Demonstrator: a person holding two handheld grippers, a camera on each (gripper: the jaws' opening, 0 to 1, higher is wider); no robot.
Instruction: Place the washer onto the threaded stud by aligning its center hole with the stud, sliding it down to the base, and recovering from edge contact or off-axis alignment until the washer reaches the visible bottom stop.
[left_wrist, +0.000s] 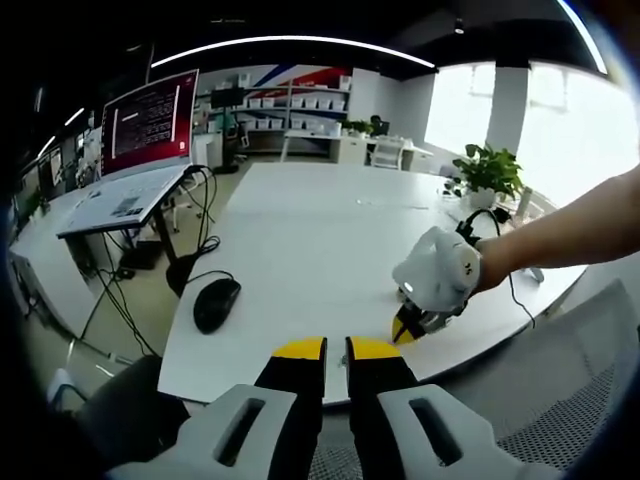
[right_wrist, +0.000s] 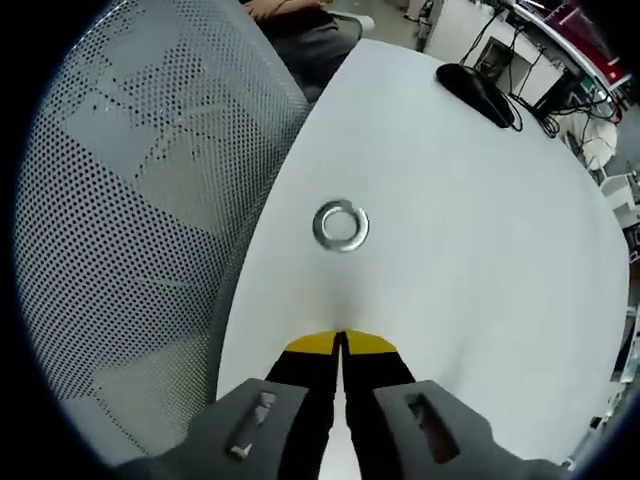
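Note:
A silver washer (right_wrist: 340, 224) lies flat on the white table (right_wrist: 470, 250) near its rounded edge, a short way ahead of my right gripper (right_wrist: 341, 342). That gripper's yellow-tipped jaws are shut and hold nothing. In the left gripper view, a white-gloved hand (left_wrist: 437, 270) holds the right gripper (left_wrist: 405, 330) low over the table's near edge, tips pointing down. My left gripper (left_wrist: 336, 348) hovers at the near edge of the table (left_wrist: 300, 240), its jaws close together and holding nothing.
A black mouse (left_wrist: 215, 303) with its cable lies on the table's left side. A grey mesh chair back (right_wrist: 130, 200) stands against the table edge beside the washer. A laptop (left_wrist: 125, 203) on a stand and a red screen (left_wrist: 150, 120) are at the left, and a plant (left_wrist: 490, 170) stands far right.

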